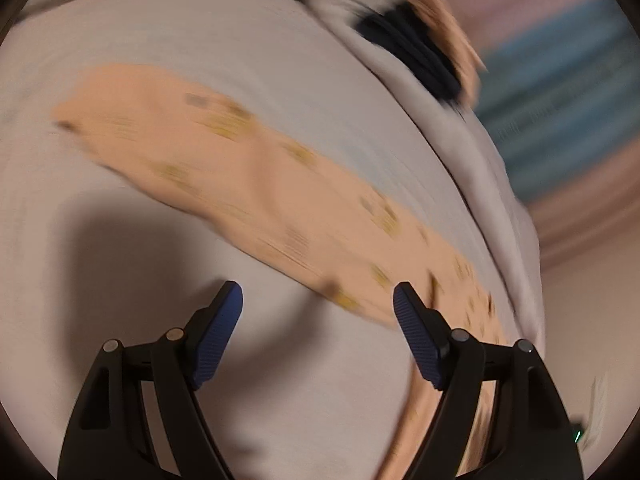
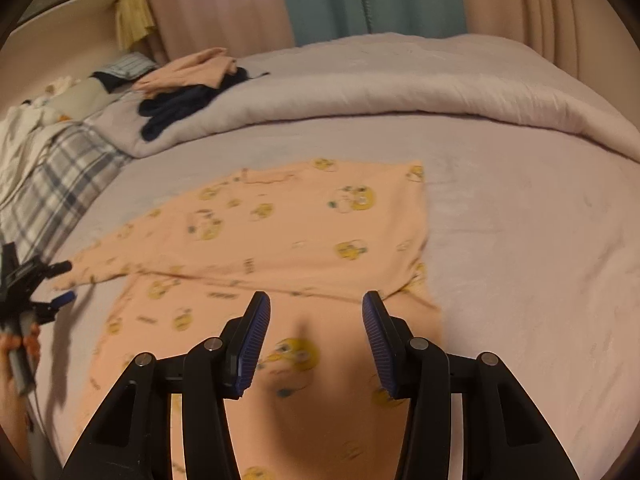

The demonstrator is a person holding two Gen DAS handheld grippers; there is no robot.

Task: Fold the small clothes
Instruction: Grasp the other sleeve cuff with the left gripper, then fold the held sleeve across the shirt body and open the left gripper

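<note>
A peach garment (image 2: 280, 232) with yellow cartoon prints lies spread on the pale lilac bed sheet (image 2: 520, 240), its far part folded across the near part. My right gripper (image 2: 317, 296) hovers open over the garment's near part, with nothing between its blue pads. My left gripper (image 2: 64, 282), held by a hand (image 2: 16, 344), sits at the garment's left tip in the right wrist view. In the blurred left wrist view the left gripper (image 1: 318, 287) stands open and empty over bare sheet, and the garment (image 1: 248, 184) stretches just beyond its fingertips.
A rolled duvet (image 2: 400, 92) runs across the far side of the bed. On its left end sits a pile of dark navy and peach clothes (image 2: 188, 80), also blurred in the left wrist view (image 1: 412, 56). A plaid blanket (image 2: 60, 176) lies left; curtains (image 2: 340, 0) hang behind.
</note>
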